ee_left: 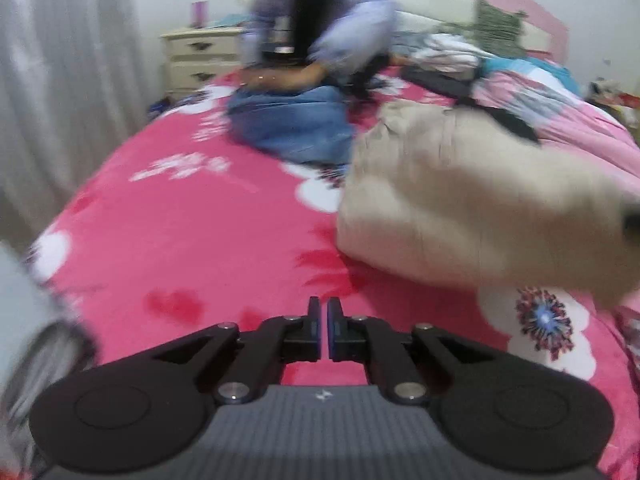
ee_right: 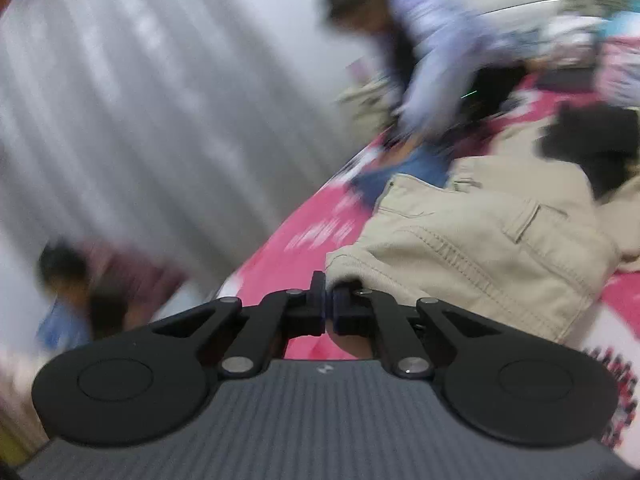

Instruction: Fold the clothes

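Note:
A pair of beige trousers [ee_left: 460,208] lies bunched on the pink flowered bedspread [ee_left: 180,240], its right end lifted toward the frame's edge. In the right wrist view my right gripper [ee_right: 329,284] is shut on a hem of the beige trousers [ee_right: 480,240], and the cloth runs off to the right over the bedspread [ee_right: 320,232]. My left gripper [ee_left: 324,304] hovers over bare bedspread to the left of the trousers. Its fingers stand almost together with nothing between them. Both views are blurred by motion.
A person [ee_left: 320,20] sits on the bed's far side over blue jeans [ee_left: 292,120]. Behind lie piled clothes [ee_left: 452,52] and a black garment [ee_right: 592,144]. A cream nightstand [ee_left: 200,56] and grey curtain [ee_left: 60,80] stand left. Another person [ee_right: 80,280] crouches beside the bed.

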### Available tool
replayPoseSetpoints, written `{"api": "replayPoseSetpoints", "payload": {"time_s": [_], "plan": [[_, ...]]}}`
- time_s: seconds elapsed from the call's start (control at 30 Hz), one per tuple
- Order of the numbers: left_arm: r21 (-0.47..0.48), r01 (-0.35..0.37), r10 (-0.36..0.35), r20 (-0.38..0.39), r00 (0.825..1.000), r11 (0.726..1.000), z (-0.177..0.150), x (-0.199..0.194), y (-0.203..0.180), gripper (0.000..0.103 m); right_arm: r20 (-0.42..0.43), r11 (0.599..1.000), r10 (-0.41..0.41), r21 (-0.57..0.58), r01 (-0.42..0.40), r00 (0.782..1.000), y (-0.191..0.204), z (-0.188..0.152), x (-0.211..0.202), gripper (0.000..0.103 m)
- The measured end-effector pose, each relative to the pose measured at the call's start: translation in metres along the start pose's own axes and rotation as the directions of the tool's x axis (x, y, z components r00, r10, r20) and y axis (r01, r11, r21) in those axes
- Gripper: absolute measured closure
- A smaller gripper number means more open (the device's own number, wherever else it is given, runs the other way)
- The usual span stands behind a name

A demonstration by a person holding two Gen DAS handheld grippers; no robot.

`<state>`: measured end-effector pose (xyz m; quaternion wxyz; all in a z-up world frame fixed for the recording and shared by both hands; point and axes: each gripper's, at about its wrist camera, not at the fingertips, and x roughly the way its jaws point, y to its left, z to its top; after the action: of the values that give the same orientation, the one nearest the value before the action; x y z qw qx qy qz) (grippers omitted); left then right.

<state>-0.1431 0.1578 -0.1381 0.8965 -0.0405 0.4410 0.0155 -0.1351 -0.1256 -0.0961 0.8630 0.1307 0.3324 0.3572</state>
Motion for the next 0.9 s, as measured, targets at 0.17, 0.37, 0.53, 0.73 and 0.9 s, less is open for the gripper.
{"api": "replayPoseSetpoints", "payload": {"time_s": [0.17, 0.37, 0.53, 0.73, 0.9], "plan": [[-0.070, -0.089, 0.082, -0.107, 0.991, 0.994, -0.052, -0.029, 0.007, 0.080, -0.431, 0.970, -0.083, -0.241, -0.026, 0.898, 0.048, -0.092, 0.035, 0.077], [-0.149, -0.058, 0.030, -0.188, 0.982, 0.987, -0.111, -0.050, -0.004, 0.074, -0.675, 0.950, -0.159, -0.303, -0.074, 0.721, 0.057, -0.166, 0.020, 0.070], [-0.229, -0.021, -0.022, -0.186, 0.982, 0.973, -0.135, -0.062, -0.018, 0.071, -0.520, 0.965, -0.203, -0.247, 0.082, 0.829, 0.024, -0.127, -0.017, 0.048], [-0.348, 0.034, -0.094, -0.156, 0.983, 0.937, -0.146, -0.059, -0.016, 0.071, -0.437, 0.952, -0.184, 0.144, 0.270, 0.880, -0.108, -0.089, 0.054, 0.042], [-0.368, 0.056, -0.114, -0.137, 0.984, 0.928, -0.154, -0.049, -0.021, 0.073, -0.424, 0.878, -0.109, 0.382, 0.287, 0.899, -0.154, -0.102, 0.090, 0.081]]}}
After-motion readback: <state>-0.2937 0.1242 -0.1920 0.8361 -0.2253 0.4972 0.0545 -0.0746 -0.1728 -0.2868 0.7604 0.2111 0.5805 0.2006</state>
